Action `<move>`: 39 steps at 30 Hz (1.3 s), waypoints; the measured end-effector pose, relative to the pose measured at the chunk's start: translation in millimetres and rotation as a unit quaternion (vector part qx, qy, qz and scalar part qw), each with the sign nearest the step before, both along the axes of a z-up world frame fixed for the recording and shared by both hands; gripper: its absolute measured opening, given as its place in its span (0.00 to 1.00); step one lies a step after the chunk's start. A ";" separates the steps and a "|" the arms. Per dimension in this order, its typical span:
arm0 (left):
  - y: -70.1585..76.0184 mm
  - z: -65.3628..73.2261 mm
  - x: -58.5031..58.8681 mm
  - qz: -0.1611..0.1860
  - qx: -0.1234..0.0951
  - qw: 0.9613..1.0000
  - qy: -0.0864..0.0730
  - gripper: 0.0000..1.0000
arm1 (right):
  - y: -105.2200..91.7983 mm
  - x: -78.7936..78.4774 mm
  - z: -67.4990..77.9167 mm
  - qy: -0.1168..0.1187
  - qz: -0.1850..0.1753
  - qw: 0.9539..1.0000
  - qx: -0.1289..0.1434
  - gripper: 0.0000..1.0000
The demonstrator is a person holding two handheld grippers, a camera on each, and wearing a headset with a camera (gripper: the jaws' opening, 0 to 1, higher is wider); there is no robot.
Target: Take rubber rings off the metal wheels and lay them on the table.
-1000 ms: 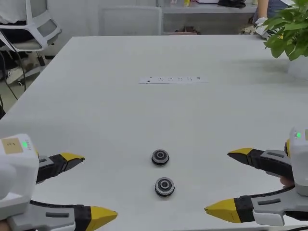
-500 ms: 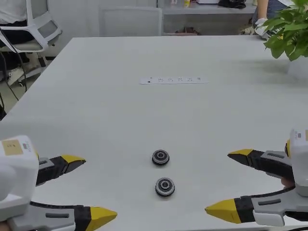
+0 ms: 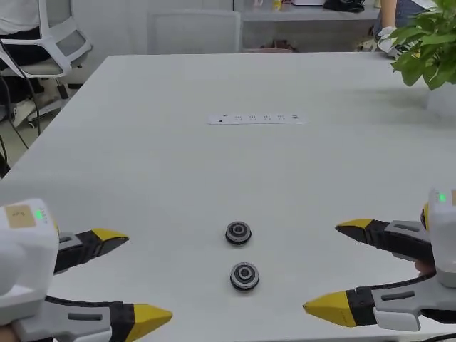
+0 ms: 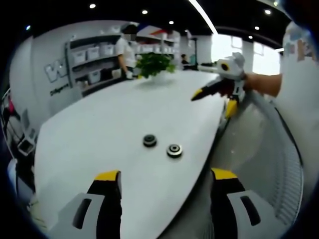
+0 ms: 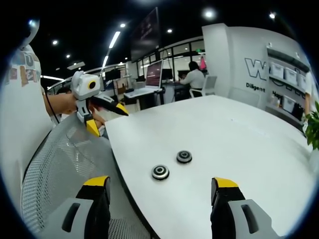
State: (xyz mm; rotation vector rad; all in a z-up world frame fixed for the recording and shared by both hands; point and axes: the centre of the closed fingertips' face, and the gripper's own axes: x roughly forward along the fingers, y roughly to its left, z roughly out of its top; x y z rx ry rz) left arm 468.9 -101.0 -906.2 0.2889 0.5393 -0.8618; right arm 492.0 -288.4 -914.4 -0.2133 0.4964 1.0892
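White table (image 3: 164, 171), a metal wheel (image 3: 244, 276) near the front edge, second wheel (image 3: 238, 233) just behind it, power strip (image 3: 258, 118) lying flat mid-table.

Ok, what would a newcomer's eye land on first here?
Two small metal wheels with dark rims, the far wheel and the near wheel, sit close together on the white table. The left gripper and right gripper, yellow-tipped and open, flank them, touching neither. A green plant stands at the far right edge.

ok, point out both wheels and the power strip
near wheel (image 3: 244, 276), head view, on its centre hub.
far wheel (image 3: 238, 233), head view, on its centre hub.
power strip (image 3: 258, 118), head view, middle of its top face.
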 end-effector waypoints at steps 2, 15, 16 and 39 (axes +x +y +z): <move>-0.3 -0.2 0.7 -0.002 0.001 1.000 -0.001 0.73 | 0.9 1.2 1.1 -0.001 0.002 1.000 -0.001 0.82; -6.3 6.1 17.8 -0.021 0.010 1.000 -0.015 0.69 | 8.9 14.9 7.8 -0.019 0.024 0.999 -0.011 0.78; -7.4 6.4 19.6 -0.023 0.011 1.000 -0.016 0.69 | 9.8 16.5 7.9 -0.022 0.026 0.999 -0.012 0.78; -31.3 -2.2 44.8 -0.070 0.023 0.997 -0.016 0.64 | 31.0 34.6 -4.3 -0.027 0.068 0.997 -0.019 0.63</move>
